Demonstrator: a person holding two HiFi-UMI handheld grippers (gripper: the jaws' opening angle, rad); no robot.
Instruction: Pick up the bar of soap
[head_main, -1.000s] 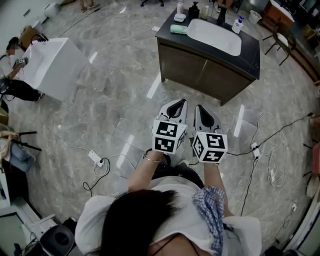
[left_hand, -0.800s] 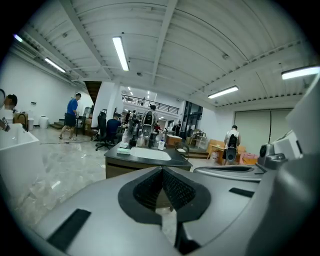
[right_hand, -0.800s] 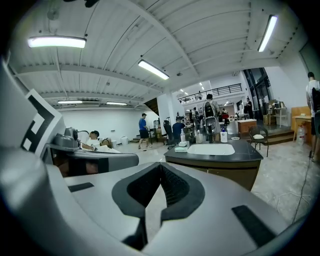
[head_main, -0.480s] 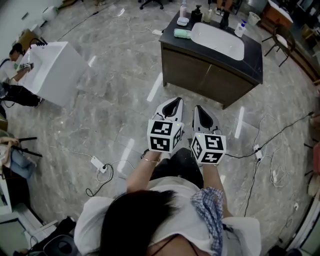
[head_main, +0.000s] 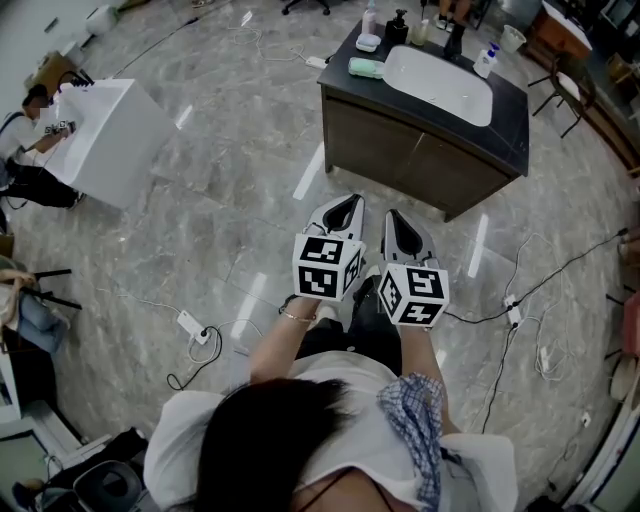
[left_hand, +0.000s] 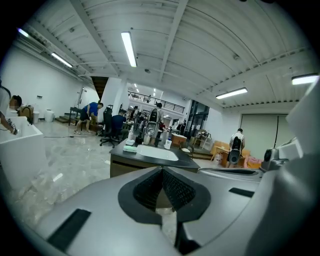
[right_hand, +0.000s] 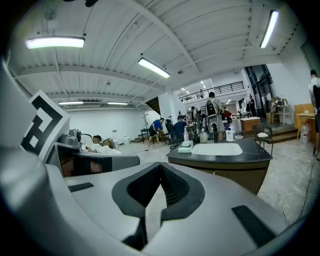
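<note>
A pale green bar of soap (head_main: 365, 67) lies on the left end of a dark vanity counter (head_main: 506, 122), beside the white basin (head_main: 441, 80). It is small and far off in both gripper views, as the soap (left_hand: 130, 148) and the soap (right_hand: 184, 149). My left gripper (head_main: 349, 201) and right gripper (head_main: 395, 214) are held side by side over the floor, well short of the counter and pointing towards it. Both are shut with nothing between the pads, as the left gripper (left_hand: 162, 170) and right gripper (right_hand: 161, 166) show in their own views.
A soap dish (head_main: 368, 42) and bottles (head_main: 398, 24) stand behind the soap. A white box (head_main: 118, 135) with a seated person (head_main: 28, 160) is at the left. Cables and a power strip (head_main: 190, 319) lie on the marble floor. A chair (head_main: 563, 92) stands right of the counter.
The person has stepped slightly nearer the vanity. The left gripper has drifted a little to the left. Both grippers have stayed shut.
</note>
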